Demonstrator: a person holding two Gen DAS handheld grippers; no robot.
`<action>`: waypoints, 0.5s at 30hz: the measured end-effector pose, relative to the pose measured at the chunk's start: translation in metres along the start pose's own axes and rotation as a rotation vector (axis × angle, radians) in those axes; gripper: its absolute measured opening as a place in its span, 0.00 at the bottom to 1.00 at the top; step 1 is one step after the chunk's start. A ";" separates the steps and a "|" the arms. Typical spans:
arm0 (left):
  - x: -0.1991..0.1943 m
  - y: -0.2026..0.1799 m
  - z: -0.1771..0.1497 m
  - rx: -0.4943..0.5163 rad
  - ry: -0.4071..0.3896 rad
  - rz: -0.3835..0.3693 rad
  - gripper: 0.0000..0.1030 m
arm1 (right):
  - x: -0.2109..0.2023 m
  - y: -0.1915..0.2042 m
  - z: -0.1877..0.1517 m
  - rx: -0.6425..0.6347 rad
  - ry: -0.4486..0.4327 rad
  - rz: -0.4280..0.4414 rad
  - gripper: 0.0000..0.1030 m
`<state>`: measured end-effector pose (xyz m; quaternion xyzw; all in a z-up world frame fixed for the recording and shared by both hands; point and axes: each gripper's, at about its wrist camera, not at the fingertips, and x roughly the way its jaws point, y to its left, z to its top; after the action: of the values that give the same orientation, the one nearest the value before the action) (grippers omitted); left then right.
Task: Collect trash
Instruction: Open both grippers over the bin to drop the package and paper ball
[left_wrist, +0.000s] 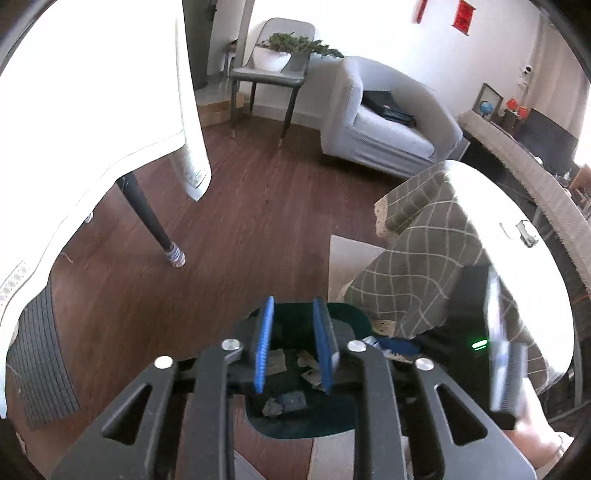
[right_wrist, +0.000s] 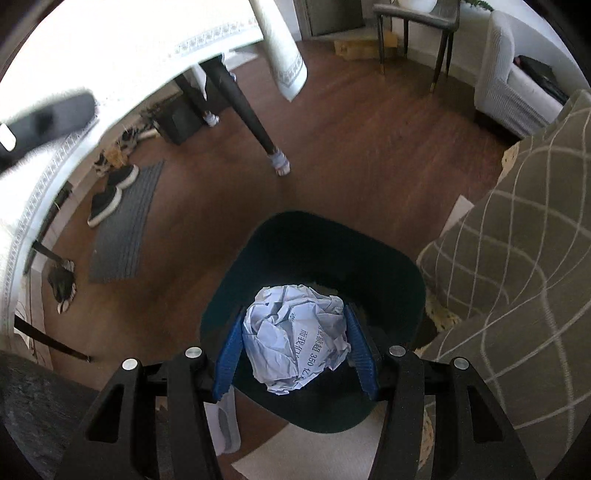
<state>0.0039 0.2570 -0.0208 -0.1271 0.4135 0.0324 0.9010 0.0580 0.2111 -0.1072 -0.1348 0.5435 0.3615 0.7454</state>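
A crumpled white printed paper ball (right_wrist: 295, 338) is clamped between the blue pads of the right gripper (right_wrist: 295, 354), directly above the dark green plastic bin (right_wrist: 402, 280). Release is best made centred over the opening. The left gripper (left_wrist: 293, 345) is partly open, holding nothing.

A home living room: grey armchair (left_wrist: 388, 118), wooden floor (left_wrist: 251, 221), shoes (right_wrist: 110, 188) by a mat (right_wrist: 125, 225).

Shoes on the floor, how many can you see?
2, both dark with white soles: one shoe on the grey mat's top corner, the other beside its left edge. More may be hidden.
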 end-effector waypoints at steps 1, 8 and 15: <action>-0.003 -0.002 0.001 0.003 -0.006 -0.007 0.20 | 0.003 0.000 -0.001 -0.006 0.014 -0.005 0.53; -0.021 -0.010 0.012 0.012 -0.056 -0.026 0.19 | 0.007 -0.002 -0.011 -0.051 0.070 -0.019 0.57; -0.030 -0.019 0.022 0.014 -0.086 -0.035 0.19 | -0.002 0.000 -0.014 -0.082 0.070 -0.020 0.61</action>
<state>0.0035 0.2458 0.0194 -0.1262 0.3723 0.0193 0.9193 0.0480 0.2021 -0.1104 -0.1830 0.5528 0.3711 0.7234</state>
